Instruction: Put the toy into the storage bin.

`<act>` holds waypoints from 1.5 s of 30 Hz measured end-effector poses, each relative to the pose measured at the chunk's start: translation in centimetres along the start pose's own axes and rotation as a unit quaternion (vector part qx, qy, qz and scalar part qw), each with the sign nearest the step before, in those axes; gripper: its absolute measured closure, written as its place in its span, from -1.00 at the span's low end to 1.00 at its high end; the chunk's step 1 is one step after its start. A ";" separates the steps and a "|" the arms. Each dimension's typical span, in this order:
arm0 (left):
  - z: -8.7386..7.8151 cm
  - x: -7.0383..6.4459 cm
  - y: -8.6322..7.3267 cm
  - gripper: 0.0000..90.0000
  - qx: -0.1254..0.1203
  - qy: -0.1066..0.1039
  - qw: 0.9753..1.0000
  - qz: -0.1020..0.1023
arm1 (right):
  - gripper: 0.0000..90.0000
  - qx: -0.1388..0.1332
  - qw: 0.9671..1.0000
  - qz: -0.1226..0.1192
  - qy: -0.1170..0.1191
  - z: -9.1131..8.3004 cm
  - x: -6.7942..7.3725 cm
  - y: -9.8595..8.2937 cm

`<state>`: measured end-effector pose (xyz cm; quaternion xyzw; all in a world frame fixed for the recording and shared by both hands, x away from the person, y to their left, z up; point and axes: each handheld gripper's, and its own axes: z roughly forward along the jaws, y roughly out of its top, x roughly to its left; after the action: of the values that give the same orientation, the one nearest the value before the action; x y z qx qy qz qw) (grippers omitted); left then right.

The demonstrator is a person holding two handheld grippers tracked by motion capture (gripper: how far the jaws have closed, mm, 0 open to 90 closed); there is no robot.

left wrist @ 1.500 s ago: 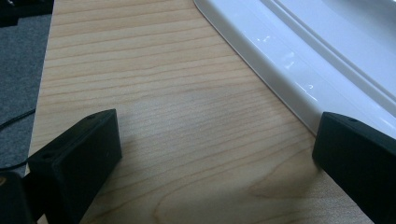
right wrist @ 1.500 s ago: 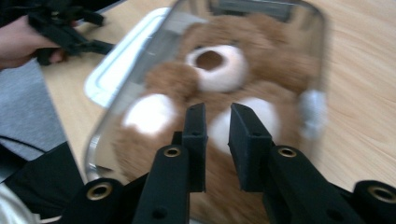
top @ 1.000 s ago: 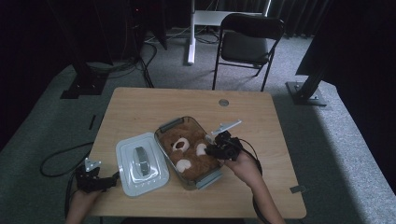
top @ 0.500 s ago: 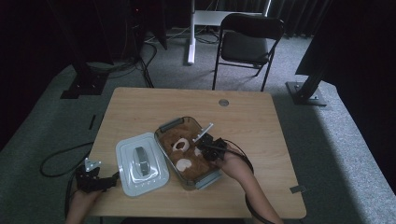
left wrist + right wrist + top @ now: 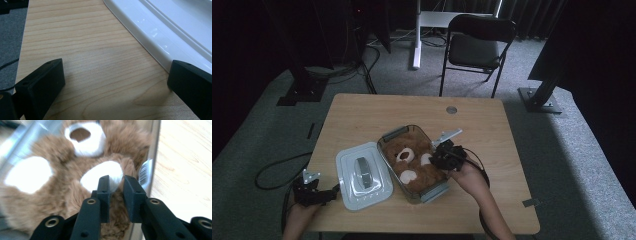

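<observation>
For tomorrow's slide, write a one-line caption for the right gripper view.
Right gripper pinching a white paw of the brown teddy bear lying inside the clear box.

A white lid point(image 5: 363, 176) is lying flat on the wooden table point(image 5: 492, 130), just left of the box. Beyond the table's far edge a black folding chair point(image 5: 477, 47) is standing on grey carpet point(image 5: 287, 110), and a black cable point(image 5: 277, 167) is trailing across the floor at left.
</observation>
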<state>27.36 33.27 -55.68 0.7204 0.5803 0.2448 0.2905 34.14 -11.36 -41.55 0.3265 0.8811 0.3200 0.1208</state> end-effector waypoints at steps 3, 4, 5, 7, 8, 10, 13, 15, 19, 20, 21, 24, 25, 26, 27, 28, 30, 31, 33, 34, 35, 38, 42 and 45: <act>0.0 0.0 0.0 -0.96 0.000 0.000 1.000 0.000 | 0.55 -0.034 0.999 0.019 0.006 -1.4 -0.7 -0.5; 0.0 0.0 0.0 -0.96 0.000 0.000 1.000 0.000 | 0.43 -0.037 0.999 0.020 0.004 -1.6 -0.8 -0.6; 0.0 0.0 0.0 -0.96 0.000 0.000 1.000 0.000 | 0.36 -0.044 0.999 0.021 -0.003 -1.8 -0.9 -0.7; 0.0 0.0 0.0 -0.96 0.000 0.000 1.000 0.000 | 0.12 -0.062 0.998 0.033 -0.004 -2.1 -1.2 -0.9; 0.0 0.0 0.0 -0.96 0.000 0.000 1.000 0.001 | 0.02 -0.070 0.997 0.041 -0.001 -2.3 -1.4 -1.0; 0.0 0.0 0.0 -0.96 0.000 0.000 1.000 0.000 | -0.15 -0.096 0.994 0.048 -0.006 -2.6 -1.6 -1.2; 0.0 0.0 0.0 -0.96 0.000 0.000 1.000 0.000 | -0.34 -0.125 0.990 0.068 -0.013 -2.9 -2.0 -1.5; 0.0 0.0 0.0 -0.96 0.000 0.000 1.000 0.000 | -0.54 -0.134 0.988 0.072 -0.016 -3.0 -2.2 -1.7; 0.0 0.0 0.0 -0.96 0.000 0.000 1.000 0.000 | -0.70 -0.141 0.987 0.075 -0.024 -2.8 -2.6 -2.1; 0.0 0.0 0.0 -0.96 0.000 0.000 1.000 0.000 | -0.71 -0.147 0.986 0.078 -0.028 -2.7 -2.7 -2.3; 0.0 0.0 0.0 -0.96 0.000 0.000 1.000 0.000 | -0.71 -0.152 0.984 0.083 -0.031 -2.7 -2.8 -2.4; 0.0 0.0 0.0 -0.96 0.000 0.000 1.000 0.000 | -0.71 -0.141 0.984 0.103 -0.040 -2.1 -3.6 -2.9; 0.0 0.0 0.0 -0.96 0.000 0.000 1.000 0.000 | -0.71 -0.151 0.982 0.108 -0.042 -2.0 -3.8 -3.1; 0.0 0.0 0.0 -0.96 0.000 0.000 1.000 0.000 | -0.71 -0.156 0.980 0.114 -0.043 -1.9 -4.1 -3.4; 0.0 0.0 0.0 -0.96 -0.001 0.000 1.000 0.000 | -0.71 -0.162 0.978 0.117 -0.053 -1.8 -4.3 -3.7; 0.0 0.0 0.0 -0.96 0.000 0.000 1.000 0.000 | -0.71 -0.165 0.977 0.117 -0.068 -1.8 -4.5 -3.9; 0.0 0.0 0.0 -0.96 0.000 0.001 1.000 -0.001 | -0.72 -0.159 0.975 0.122 -0.100 -1.5 -5.0 -4.5; 0.0 0.0 0.0 -0.96 0.000 0.002 1.000 -0.002 | -0.72 -0.157 0.974 0.123 -0.108 -1.4 -5.3 -4.7; 0.0 -0.1 0.0 -0.96 0.000 0.003 1.000 -0.002 | -0.72 -0.150 0.972 0.131 -0.129 -1.1 -5.9 -5.4; 0.0 -0.1 0.0 -0.96 0.000 0.003 1.000 -0.002 | -0.72 -0.150 0.972 0.131 -0.129 -1.1 -5.9 -5.4; 0.0 -0.1 0.0 -0.96 0.000 0.004 1.000 -0.004 | -0.72 -0.147 0.971 0.135 -0.135 -1.0 -6.2 -5.7; 0.0 -0.1 0.0 -0.96 0.000 0.005 1.000 -0.006 | -0.72 -0.139 0.968 0.155 -0.142 -0.5 -7.0 -7.0; 0.0 -0.2 -0.1 -0.96 -0.001 0.005 1.000 -0.006 | -0.72 -0.126 0.968 0.159 -0.146 0.2 -7.4 -7.8; 0.0 -0.2 -0.1 -0.96 0.000 0.005 1.000 -0.006 | -0.72 -0.120 0.968 0.163 -0.149 0.5 -7.5 -8.2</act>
<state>27.24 33.06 -55.70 0.7158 0.5856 0.2469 0.2893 35.91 -20.84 -47.16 0.4932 0.7429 0.3869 0.2350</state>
